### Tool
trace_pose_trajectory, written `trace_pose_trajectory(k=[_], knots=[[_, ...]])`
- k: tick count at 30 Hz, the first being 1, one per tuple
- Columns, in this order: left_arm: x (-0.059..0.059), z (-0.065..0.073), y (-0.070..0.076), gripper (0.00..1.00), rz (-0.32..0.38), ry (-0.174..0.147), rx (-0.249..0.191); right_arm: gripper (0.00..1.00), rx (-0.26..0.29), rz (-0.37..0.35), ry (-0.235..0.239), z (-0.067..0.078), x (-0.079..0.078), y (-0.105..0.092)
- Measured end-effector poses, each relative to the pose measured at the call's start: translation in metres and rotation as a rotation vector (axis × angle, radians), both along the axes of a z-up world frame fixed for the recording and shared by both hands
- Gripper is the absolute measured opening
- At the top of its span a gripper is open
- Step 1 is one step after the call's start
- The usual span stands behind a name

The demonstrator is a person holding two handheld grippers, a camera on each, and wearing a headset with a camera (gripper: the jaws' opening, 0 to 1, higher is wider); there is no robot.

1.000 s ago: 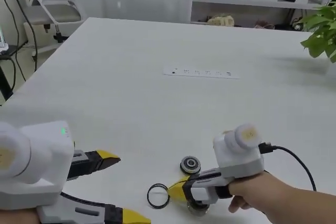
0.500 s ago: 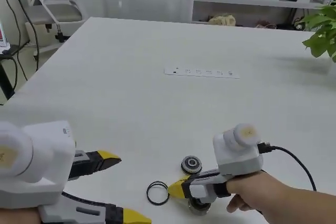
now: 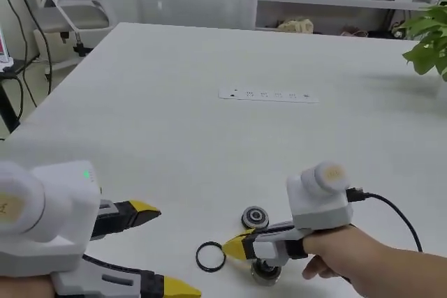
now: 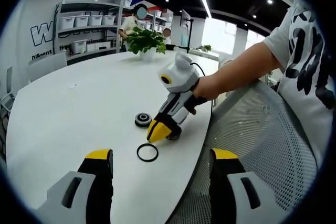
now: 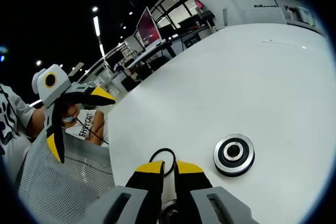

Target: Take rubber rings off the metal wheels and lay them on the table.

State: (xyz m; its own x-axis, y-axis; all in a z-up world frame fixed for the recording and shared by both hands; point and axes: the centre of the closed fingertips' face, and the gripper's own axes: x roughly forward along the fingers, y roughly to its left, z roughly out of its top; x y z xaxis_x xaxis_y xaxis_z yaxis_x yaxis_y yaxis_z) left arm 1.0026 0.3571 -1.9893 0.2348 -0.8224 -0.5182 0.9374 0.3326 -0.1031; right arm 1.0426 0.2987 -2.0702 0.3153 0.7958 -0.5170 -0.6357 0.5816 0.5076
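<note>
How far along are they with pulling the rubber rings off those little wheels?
Done: one rubber ring lies loose on the table. In hand: the right gripper, jaws nearly together, sits over the near wheel. Left: the far wheel appears to have its black ring on. The left gripper is open and empty.

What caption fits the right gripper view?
Right gripper poised by a loose rubber ring, metal wheel alongside on the white table; left gripper open opposite.
</note>
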Motion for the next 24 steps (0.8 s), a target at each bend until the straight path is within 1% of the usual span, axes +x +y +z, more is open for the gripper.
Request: trace_pose_trajectory(k=[5, 10, 17, 24], knots=[[0.000, -0.001, 0.000, 0.72, -0.002, 0.004, 0.003, 0.05, 0.024, -0.006, -0.025, 0.012, 0.002, -0.004], [0.002, 0.000, -0.003, 0.72, -0.007, 0.004, 0.006, 0.07, 0.035, -0.016, -0.050, 0.022, 0.005, -0.012], [0.006, 0.002, -0.004, 0.72, -0.013, -0.004, 0.015, 0.08, 0.035, -0.037, -0.066, 0.028, 0.007, -0.028], [0.013, 0.005, -0.006, 0.71, -0.010, -0.003, 0.016, 0.08, 0.037, -0.070, -0.088, 0.036, 0.015, -0.042]])
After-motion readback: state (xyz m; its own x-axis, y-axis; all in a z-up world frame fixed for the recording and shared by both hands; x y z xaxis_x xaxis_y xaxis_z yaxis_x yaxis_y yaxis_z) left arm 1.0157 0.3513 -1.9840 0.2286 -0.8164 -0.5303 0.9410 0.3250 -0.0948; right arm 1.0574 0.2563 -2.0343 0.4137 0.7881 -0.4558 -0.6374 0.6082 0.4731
